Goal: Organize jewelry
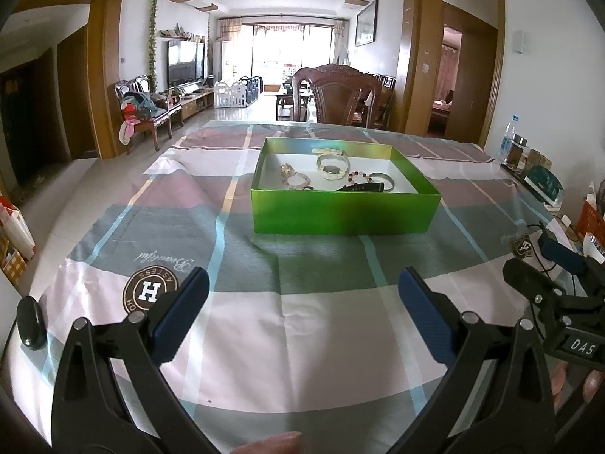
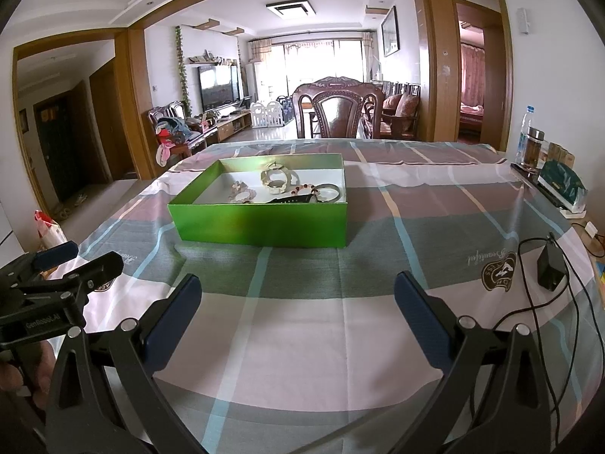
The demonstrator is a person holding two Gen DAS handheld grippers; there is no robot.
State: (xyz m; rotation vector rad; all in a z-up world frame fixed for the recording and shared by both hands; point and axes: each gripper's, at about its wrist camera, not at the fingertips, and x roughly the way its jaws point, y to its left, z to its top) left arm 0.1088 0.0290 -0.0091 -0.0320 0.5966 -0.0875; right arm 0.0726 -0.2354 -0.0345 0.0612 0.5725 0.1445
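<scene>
both black blue-padded grippers, left gripper (image 1: 302, 302) and right gripper (image 2: 298, 306), hover spread wide, empty, over the pastel checked tablecloth (image 1: 302, 340); shiny green cardboard box (image 1: 344, 212) farther off, carved wooden chair (image 1: 340, 98) beyond.

One green box (image 1: 346, 210) sits on one table (image 1: 302, 321). Inside: two bead bracelets (image 1: 297, 178), two watches (image 1: 332, 168), one bangle (image 1: 383, 180). Two grippers (image 1: 302, 314), each with two fingers (image 1: 181, 310).
</scene>
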